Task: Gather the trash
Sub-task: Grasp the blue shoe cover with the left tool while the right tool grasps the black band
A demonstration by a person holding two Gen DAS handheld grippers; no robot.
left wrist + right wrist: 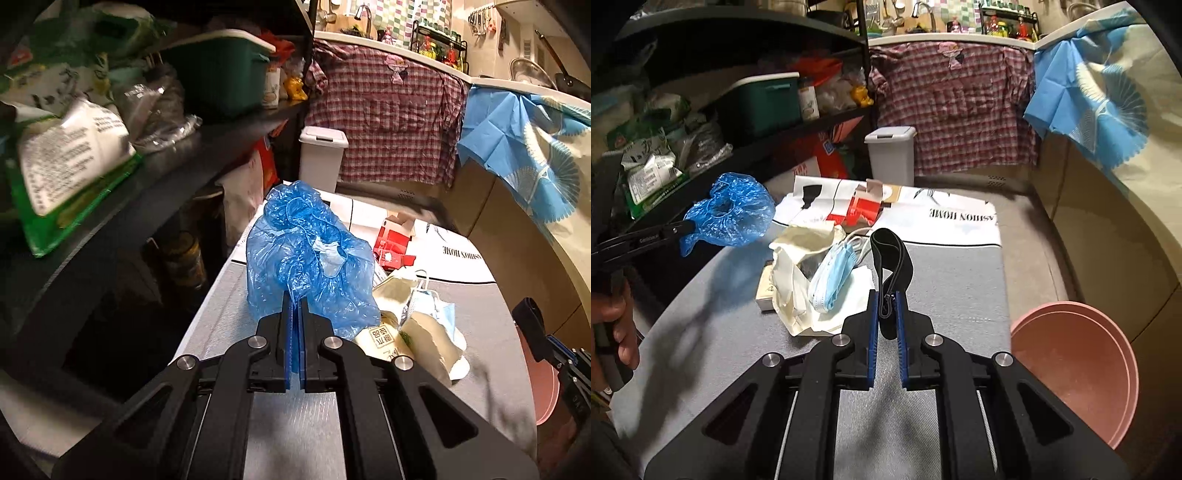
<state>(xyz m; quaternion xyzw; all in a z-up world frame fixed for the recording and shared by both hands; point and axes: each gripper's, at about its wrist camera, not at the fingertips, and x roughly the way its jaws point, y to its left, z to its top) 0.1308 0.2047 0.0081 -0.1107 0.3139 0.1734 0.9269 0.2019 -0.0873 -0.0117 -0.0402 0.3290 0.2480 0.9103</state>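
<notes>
My left gripper (296, 306) is shut on a crumpled blue plastic cover (310, 258) and holds it above the grey table (288, 424); it also shows at the left of the right wrist view (729, 216). My right gripper (886, 299) is shut on a black strap (892, 254) that stands up from its jaws. On the table lie torn cream paper packaging (798, 273), a light blue face mask (833, 280) and a torn red and white carton (862, 210).
A pink basin (1078, 369) sits at the table's right edge. A white lidded bin (891, 155) stands behind the table. Black shelves (155, 173) full of packets run along the left. A counter draped with checked and blue cloths curves along the back and right.
</notes>
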